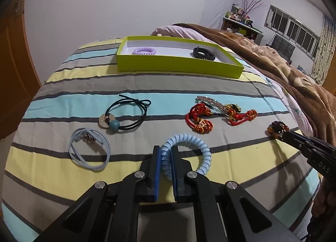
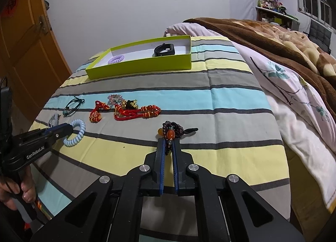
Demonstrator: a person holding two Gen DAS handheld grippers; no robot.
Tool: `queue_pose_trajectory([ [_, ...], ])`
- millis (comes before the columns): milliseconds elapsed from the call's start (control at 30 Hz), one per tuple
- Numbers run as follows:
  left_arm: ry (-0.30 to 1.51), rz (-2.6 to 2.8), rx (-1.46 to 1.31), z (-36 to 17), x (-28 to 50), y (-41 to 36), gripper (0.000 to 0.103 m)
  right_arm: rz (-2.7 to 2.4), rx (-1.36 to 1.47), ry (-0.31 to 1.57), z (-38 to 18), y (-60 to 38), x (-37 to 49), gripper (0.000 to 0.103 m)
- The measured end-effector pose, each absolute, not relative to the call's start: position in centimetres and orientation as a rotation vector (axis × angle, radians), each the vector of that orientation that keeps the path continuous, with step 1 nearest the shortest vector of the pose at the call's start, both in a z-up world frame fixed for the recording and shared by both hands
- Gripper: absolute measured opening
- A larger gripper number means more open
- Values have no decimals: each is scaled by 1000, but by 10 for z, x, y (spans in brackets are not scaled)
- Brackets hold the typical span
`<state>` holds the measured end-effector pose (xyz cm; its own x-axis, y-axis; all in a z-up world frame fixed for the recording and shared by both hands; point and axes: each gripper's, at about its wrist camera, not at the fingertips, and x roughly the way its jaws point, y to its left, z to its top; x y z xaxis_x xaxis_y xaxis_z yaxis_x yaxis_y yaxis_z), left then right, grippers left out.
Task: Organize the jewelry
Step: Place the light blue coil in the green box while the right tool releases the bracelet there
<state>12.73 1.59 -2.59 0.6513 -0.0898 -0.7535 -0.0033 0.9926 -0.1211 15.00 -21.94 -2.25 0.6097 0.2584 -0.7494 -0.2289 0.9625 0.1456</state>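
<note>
My left gripper [image 1: 166, 149] is shut on a light blue spiral hair tie [image 1: 189, 149], which rests on the striped bedspread; both also show in the right wrist view [image 2: 76, 132]. My right gripper [image 2: 168, 143] is shut on a dark beaded bracelet with amber beads [image 2: 171, 131], seen at the right in the left wrist view [image 1: 277, 129]. A lime green box [image 1: 178, 64] at the back holds a purple spiral tie [image 1: 144, 51] and a black band [image 1: 203, 53].
On the bedspread lie a black cord tie with a teal bead [image 1: 124, 116], a pale blue elastic tie [image 1: 89, 149], red knotted bracelets [image 1: 199, 120] and a sparkly hair clip [image 1: 212, 102]. A brown blanket [image 1: 273, 57] lies to the right, a wooden door [image 2: 21, 42] to the left.
</note>
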Motion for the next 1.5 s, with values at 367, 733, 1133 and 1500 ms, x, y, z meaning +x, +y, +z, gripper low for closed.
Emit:
queue_pose_trajectory([
  [367, 812, -93, -123, -9, 110, 9, 8, 291, 51, 843, -13, -222, 142, 3],
  [733, 749, -110, -111, 16, 102, 7, 8, 321, 52, 797, 5, -216, 137, 3],
  [1133, 681, -94, -77, 44, 122, 8, 8, 365, 12, 740, 28, -198, 157, 3],
  [1500, 671, -49, -79, 56, 178, 26, 8, 366, -34, 704, 44, -186, 205, 3],
])
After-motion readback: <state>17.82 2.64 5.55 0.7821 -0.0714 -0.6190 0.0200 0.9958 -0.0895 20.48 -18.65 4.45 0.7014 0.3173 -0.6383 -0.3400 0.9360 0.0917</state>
